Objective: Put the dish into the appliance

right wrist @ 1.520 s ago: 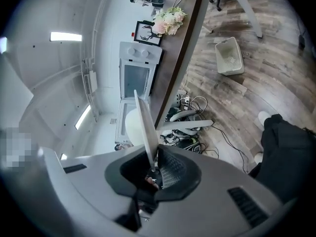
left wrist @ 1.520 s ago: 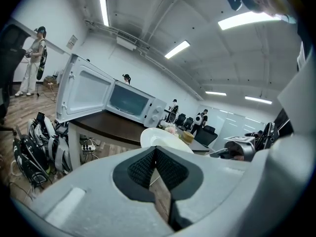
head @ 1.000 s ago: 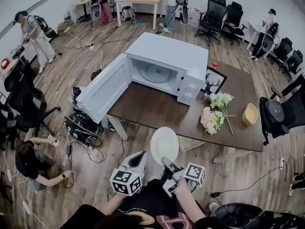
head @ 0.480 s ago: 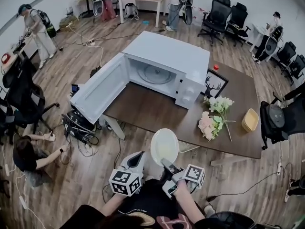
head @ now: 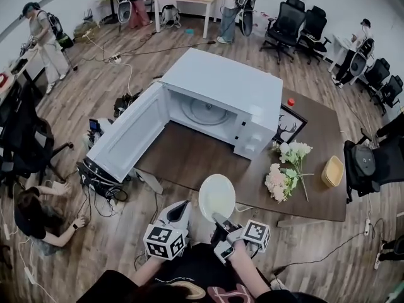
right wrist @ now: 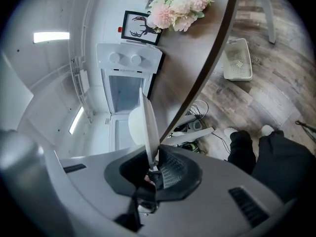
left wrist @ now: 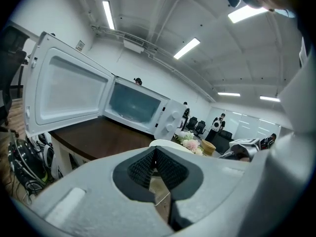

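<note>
Microwave (head: 218, 96) nearer on brown table (head: 189, 160); right tongs (head: 218, 219) clamp dish (head: 217, 196); left tongs (head: 187, 205) together; wood floor (head: 95, 84).

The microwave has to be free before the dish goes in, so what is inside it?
Inside the microwave, only the round turntable shows on the cavity floor, with nothing on it. The rear of the cavity is covered by the microwave's own top in the head view.

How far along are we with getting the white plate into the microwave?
Done: the door of the white microwave stands open, and the right gripper has its jaws closed on the rim of the round white plate. In hand: the plate is at the brown table's near edge, outside the cavity. Left: set it on the glass turntable and release. The left gripper is empty, jaws together.
</note>
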`<state>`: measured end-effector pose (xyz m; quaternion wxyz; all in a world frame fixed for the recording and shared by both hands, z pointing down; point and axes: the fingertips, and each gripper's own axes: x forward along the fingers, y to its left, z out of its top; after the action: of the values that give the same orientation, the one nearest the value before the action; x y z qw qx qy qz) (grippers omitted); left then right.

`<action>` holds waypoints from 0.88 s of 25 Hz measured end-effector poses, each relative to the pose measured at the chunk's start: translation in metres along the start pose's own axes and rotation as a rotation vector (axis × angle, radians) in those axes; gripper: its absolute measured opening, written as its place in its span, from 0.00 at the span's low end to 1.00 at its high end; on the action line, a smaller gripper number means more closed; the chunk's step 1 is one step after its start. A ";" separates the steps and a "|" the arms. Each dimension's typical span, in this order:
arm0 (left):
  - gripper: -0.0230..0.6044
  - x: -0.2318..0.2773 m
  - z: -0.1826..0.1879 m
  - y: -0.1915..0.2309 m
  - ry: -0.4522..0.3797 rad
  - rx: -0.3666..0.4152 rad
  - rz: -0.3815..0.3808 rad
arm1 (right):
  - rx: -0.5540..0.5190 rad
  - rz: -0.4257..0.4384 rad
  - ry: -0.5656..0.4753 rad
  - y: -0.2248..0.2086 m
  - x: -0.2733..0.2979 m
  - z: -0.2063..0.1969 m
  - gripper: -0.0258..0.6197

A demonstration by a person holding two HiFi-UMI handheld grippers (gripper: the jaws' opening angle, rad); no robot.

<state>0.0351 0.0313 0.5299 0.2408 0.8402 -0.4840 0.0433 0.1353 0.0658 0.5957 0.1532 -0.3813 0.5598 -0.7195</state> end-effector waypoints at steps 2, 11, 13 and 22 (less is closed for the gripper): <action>0.05 0.012 0.010 0.011 0.000 0.006 -0.008 | 0.009 0.015 -0.006 0.009 0.016 0.009 0.12; 0.05 0.061 0.058 0.067 0.009 0.034 -0.061 | 0.016 0.040 -0.052 0.051 0.085 0.036 0.12; 0.05 0.070 0.064 0.077 0.019 0.039 -0.080 | 0.026 0.050 -0.070 0.058 0.098 0.039 0.12; 0.05 0.103 0.091 0.111 0.044 0.078 -0.174 | 0.079 0.073 -0.169 0.077 0.143 0.056 0.12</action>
<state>-0.0178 -0.1374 0.5221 0.2212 0.8866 -0.4018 0.0597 0.0651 -0.0907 0.5834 0.2408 -0.4137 0.5294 -0.7004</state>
